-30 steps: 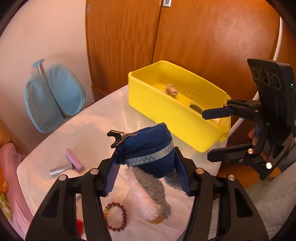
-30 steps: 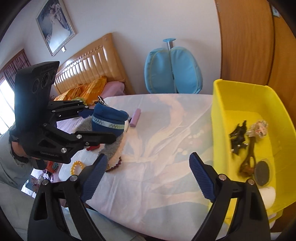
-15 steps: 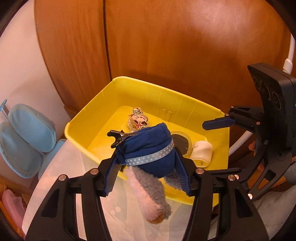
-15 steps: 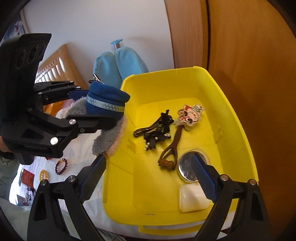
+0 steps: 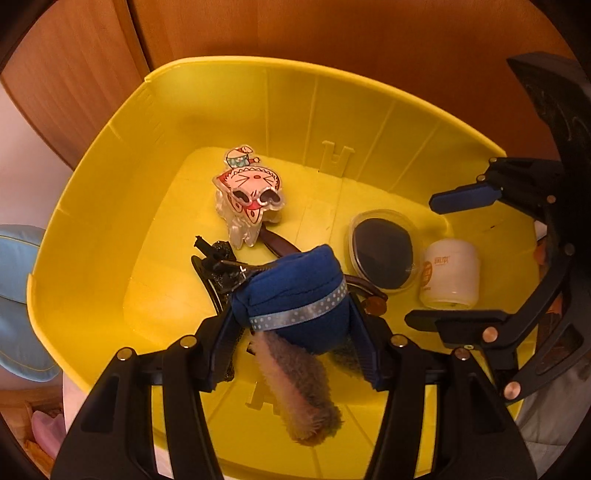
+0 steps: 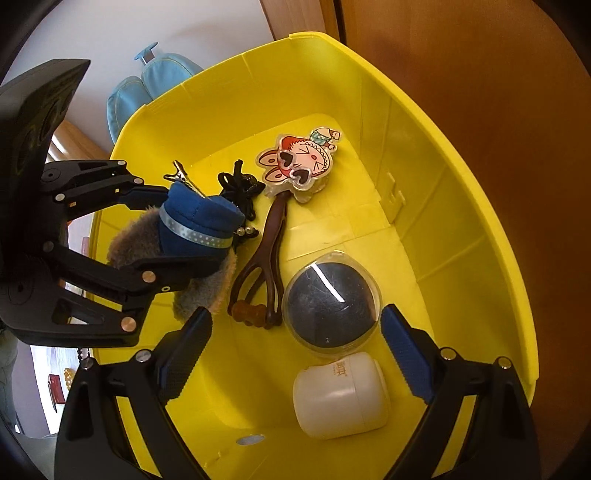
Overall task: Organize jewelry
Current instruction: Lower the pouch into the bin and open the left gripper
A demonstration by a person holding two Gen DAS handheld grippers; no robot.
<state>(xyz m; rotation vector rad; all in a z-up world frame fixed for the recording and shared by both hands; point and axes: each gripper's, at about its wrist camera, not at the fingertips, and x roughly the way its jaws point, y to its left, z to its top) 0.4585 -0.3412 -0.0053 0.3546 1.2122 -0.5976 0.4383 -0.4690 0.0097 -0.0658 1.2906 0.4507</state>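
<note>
My left gripper point(image 5: 295, 332) is shut on a plush hair clip point(image 5: 295, 295) with a blue cap, a dotted ribbon and grey fur, and holds it above the floor of the yellow bin point(image 5: 110, 206). The clip also shows in the right wrist view point(image 6: 199, 229), held by the left gripper point(image 6: 177, 240). My right gripper point(image 6: 291, 358) is open and empty over the bin point(image 6: 461, 221), above a round dark compact point(image 6: 330, 308) and a white jar point(image 6: 341, 395). It appears in the left wrist view point(image 5: 454, 258) at the right.
In the bin lie a cartoon rabbit clip point(image 6: 299, 166), a brown hair claw point(image 6: 266, 258) and a black hair tie point(image 6: 240, 188). A blue cushion point(image 6: 147, 85) stands behind the bin. Wooden cabinet doors point(image 5: 332, 29) rise beyond it.
Both grippers have moved from above the table to over the yellow bin. The left one still holds the plush clip, now lower inside the bin.
</note>
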